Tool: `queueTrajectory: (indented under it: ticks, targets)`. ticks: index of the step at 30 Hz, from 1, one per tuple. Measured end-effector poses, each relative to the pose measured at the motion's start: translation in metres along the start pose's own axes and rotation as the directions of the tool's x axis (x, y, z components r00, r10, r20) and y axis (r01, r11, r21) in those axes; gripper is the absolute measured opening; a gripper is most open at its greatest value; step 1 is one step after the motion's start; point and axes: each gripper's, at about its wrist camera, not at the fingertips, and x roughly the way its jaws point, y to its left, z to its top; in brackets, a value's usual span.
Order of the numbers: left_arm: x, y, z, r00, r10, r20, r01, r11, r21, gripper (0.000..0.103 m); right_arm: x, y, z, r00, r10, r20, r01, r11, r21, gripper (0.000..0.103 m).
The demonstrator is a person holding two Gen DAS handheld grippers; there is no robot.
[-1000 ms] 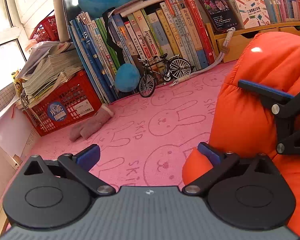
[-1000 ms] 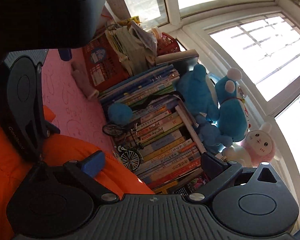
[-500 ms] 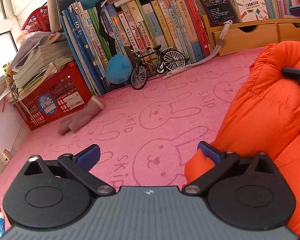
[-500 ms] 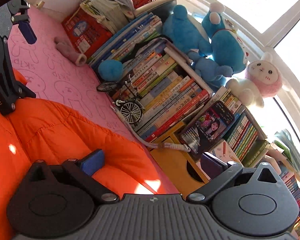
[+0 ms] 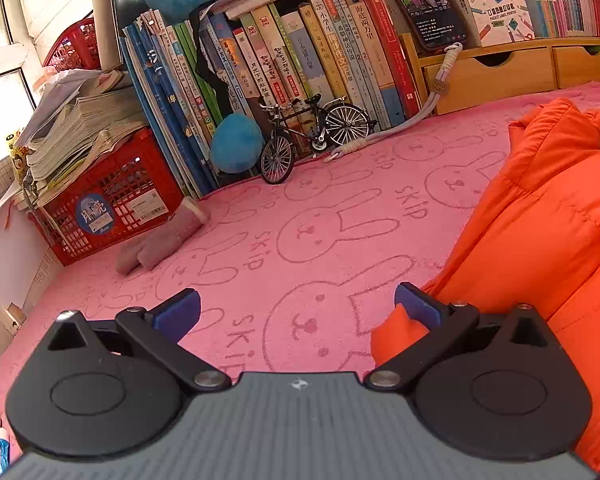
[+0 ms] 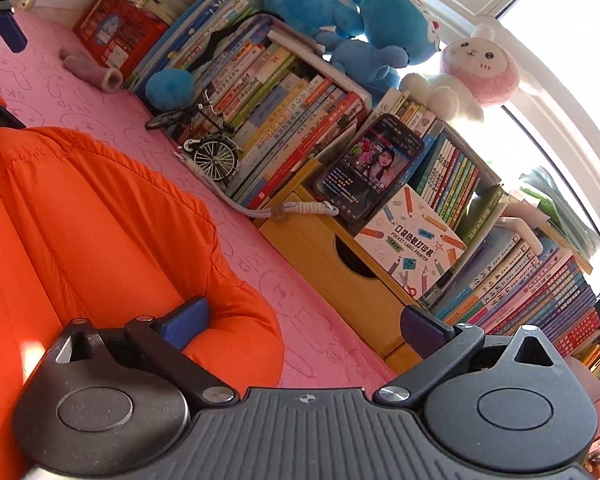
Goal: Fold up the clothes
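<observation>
Pink rabbit-print mat (image 5: 308, 216) bears orange jacket (image 5: 540, 232) touching both splayed tools.

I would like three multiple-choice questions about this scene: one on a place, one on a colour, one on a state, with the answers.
1. Where does the small black model bicycle stand?
A. before the row of upright books
B. inside the red plastic crate
C. on the jacket

2. What colour is the puffy quilted jacket?
A. blue
B. orange
C. green

3. How are the left gripper fingers?
A. shut on the jacket
B. shut on nothing
C. open

Answers: 1 A, its wheels rest on the pink rabbit-print cloth by the books. 2 B, plainly orange. 3 C, a wide gap shows cloth between them.
</observation>
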Motion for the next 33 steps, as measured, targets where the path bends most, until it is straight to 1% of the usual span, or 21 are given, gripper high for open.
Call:
queueTrajectory:
  ticks: [4, 8, 11, 14, 15, 17, 18, 19, 20, 21, 22, 23, 24, 25, 27, 29, 30, 33]
  targets:
    - [0.0, 0.0, 0.0, 1.0, 0.005, 0.001, -0.005, 1.0, 0.0, 0.103, 0.009, -0.006, -0.007, 0.997, 0.045, -0.055, -0.04, 0.995, 0.09, 0.102]
    - [-0.001, -0.002, 0.001, 1.0, 0.014, 0.002, -0.014, 1.0, 0.002, 0.103, 0.014, -0.008, -0.011, 0.994, 0.072, -0.079, -0.06, 0.987, 0.149, 0.102]
    - [0.001, 0.0, 0.002, 1.0, 0.006, -0.011, -0.007, 1.0, -0.006, 0.103, 0.018, -0.009, -0.01, 0.991, 0.086, -0.098, -0.067, 0.981, 0.18, 0.102]
    - [0.003, 0.002, 0.004, 1.0, -0.007, -0.027, 0.007, 1.0, -0.009, 0.103, 0.021, -0.012, 0.0, 0.987, 0.1, -0.124, -0.082, 0.986, 0.144, 0.102]
    - [0.003, 0.003, 0.004, 0.999, -0.016, -0.033, 0.016, 1.0, -0.008, 0.103, 0.018, -0.013, 0.005, 0.987, 0.081, -0.136, -0.066, 0.991, 0.113, 0.103]
    - [0.005, 0.005, 0.006, 0.998, -0.035, -0.043, 0.034, 0.999, -0.007, 0.103, 0.011, -0.012, 0.02, 0.987, 0.02, -0.16, -0.015, 0.999, 0.031, 0.103]
    - [0.007, 0.007, 0.006, 0.998, -0.05, -0.047, 0.049, 0.999, -0.009, 0.103, 0.005, -0.012, 0.027, 0.984, -0.029, -0.177, 0.029, 1.0, -0.002, 0.103]
    - [0.008, 0.01, 0.007, 0.996, -0.067, -0.054, 0.066, 0.998, -0.015, 0.103, -0.004, -0.012, 0.036, 0.974, -0.102, -0.203, 0.099, 0.995, -0.025, 0.103]
    - [0.01, 0.012, 0.007, 0.994, -0.085, -0.062, 0.084, 0.996, -0.022, 0.103, -0.013, -0.011, 0.046, 0.953, -0.187, -0.239, 0.184, 0.982, -0.034, 0.103]
    - [0.012, 0.015, 0.008, 0.992, -0.103, -0.073, 0.102, 0.994, -0.026, 0.103, -0.024, -0.012, 0.057, 0.923, -0.262, -0.284, 0.267, 0.964, -0.022, 0.103]
    - [0.014, 0.017, 0.01, 0.989, -0.123, -0.084, 0.121, 0.992, -0.02, 0.103, -0.037, -0.014, 0.069, 0.89, -0.316, -0.328, 0.34, 0.94, 0.017, 0.103]
    - [0.016, 0.019, 0.011, 0.985, -0.141, -0.094, 0.14, 0.99, -0.015, 0.103, -0.05, -0.016, 0.082, 0.859, -0.356, -0.368, 0.41, 0.909, 0.077, 0.103]
    - [0.018, 0.02, 0.013, 0.983, -0.157, -0.097, 0.157, 0.988, -0.007, 0.103, -0.064, -0.016, 0.095, 0.832, -0.38, -0.405, 0.468, 0.872, 0.143, 0.103]
    - [0.019, 0.021, 0.014, 0.98, -0.173, -0.101, 0.174, 0.985, 0.0, 0.103, -0.073, -0.013, 0.109, 0.811, -0.389, -0.438, 0.508, 0.839, 0.194, 0.103]
    - [0.022, 0.023, 0.015, 0.974, -0.203, -0.101, 0.205, 0.978, 0.018, 0.103, -0.08, 0.013, 0.131, 0.775, -0.401, -0.487, 0.555, 0.801, 0.223, 0.103]
    - [0.024, 0.022, 0.016, 0.971, -0.219, -0.092, 0.224, 0.973, 0.049, 0.103, -0.077, 0.043, 0.146, 0.751, -0.417, -0.511, 0.578, 0.79, 0.204, 0.103]
    - [0.025, 0.021, 0.017, 0.971, -0.223, -0.086, 0.229, 0.971, 0.069, 0.103, -0.073, 0.06, 0.151, 0.746, -0.421, -0.515, 0.577, 0.795, 0.187, 0.103]
    - [0.026, 0.017, 0.017, 0.975, -0.218, -0.049, 0.223, 0.965, 0.135, 0.103, -0.065, 0.106, 0.142, 0.735, -0.476, -0.482, 0.576, 0.814, 0.075, 0.102]
